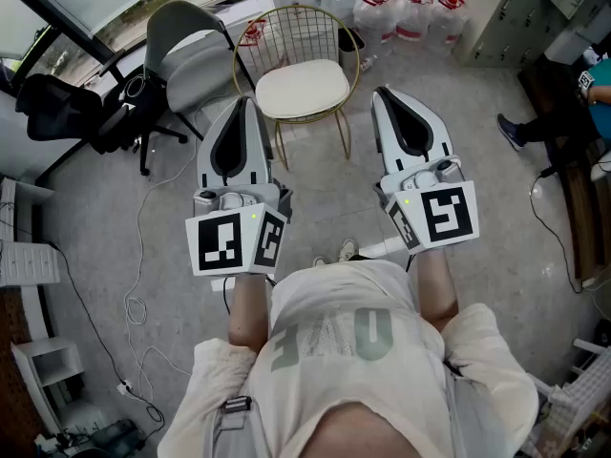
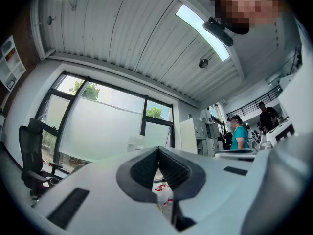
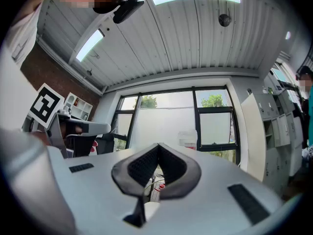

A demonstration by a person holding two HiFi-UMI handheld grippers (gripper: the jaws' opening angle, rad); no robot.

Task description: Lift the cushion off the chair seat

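Note:
A cream round cushion [image 1: 304, 88] lies on the seat of a gold wire chair [image 1: 296, 29] straight ahead in the head view. My left gripper [image 1: 246, 100] is held in the air just left of the chair, its jaws shut with nothing between them. To the right of the chair, my right gripper [image 1: 380, 92] is also shut and empty. Neither one touches the cushion. Both gripper views tilt up toward the ceiling and windows. The left gripper [image 2: 158, 148] and the right gripper [image 3: 159, 145] each show pads meeting at the tip.
A grey folding chair [image 1: 191, 60] stands left of the gold chair, with a black office chair [image 1: 57, 108] further left. Water bottles [image 1: 406, 12] line the back wall. A seated person's leg [image 1: 535, 127] is at the right. Cables [image 1: 138, 256] trail over the floor at the left.

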